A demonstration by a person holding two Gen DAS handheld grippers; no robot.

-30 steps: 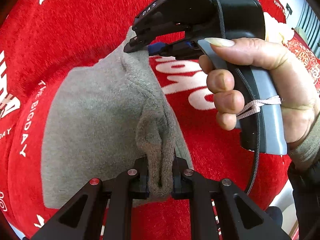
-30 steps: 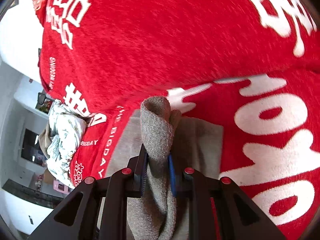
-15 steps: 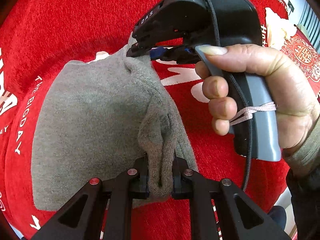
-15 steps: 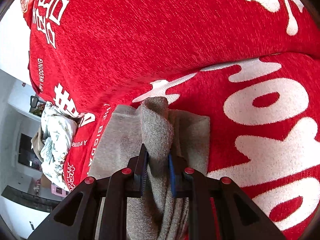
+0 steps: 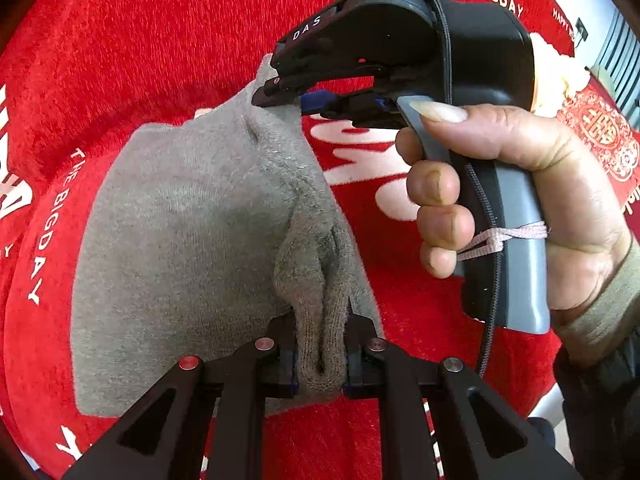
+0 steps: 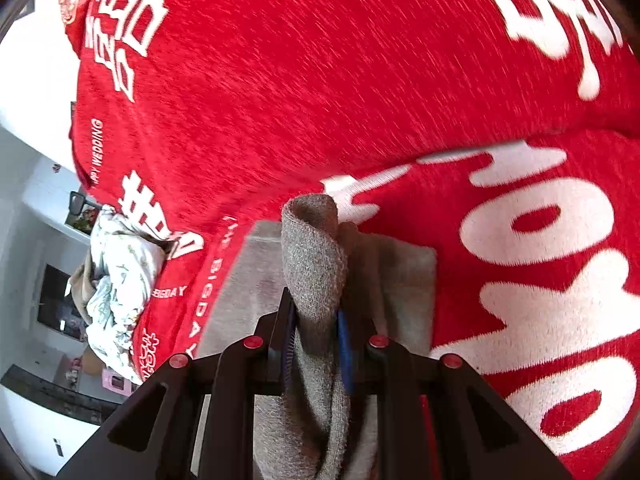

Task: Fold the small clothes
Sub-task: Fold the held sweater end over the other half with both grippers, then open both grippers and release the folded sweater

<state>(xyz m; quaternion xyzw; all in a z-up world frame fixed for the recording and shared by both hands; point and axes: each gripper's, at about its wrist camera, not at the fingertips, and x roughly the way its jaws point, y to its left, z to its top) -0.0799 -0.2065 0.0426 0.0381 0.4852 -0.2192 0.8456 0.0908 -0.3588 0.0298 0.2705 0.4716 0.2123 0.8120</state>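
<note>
A grey knit garment [image 5: 192, 240] lies on a red blanket [image 5: 168, 40] with white lettering. My left gripper [image 5: 320, 348] is shut on a bunched fold of its near edge. My right gripper [image 5: 288, 98], held by a hand, is shut on the garment's far corner and lifts it off the blanket. In the right wrist view the right gripper [image 6: 316, 320] pinches a rolled fold of the grey garment [image 6: 316, 248], the rest hanging below.
A crumpled pile of pale patterned clothes [image 6: 116, 280] lies at the blanket's left edge. The red blanket [image 6: 320, 80] spreads far beyond. A white cloth and a red patterned mat [image 5: 600, 132] sit at the far right.
Both grippers keep their hold on the grey garment. The right gripper has lifted its corner and moved with it; more of the garment now lies spread to the left.
</note>
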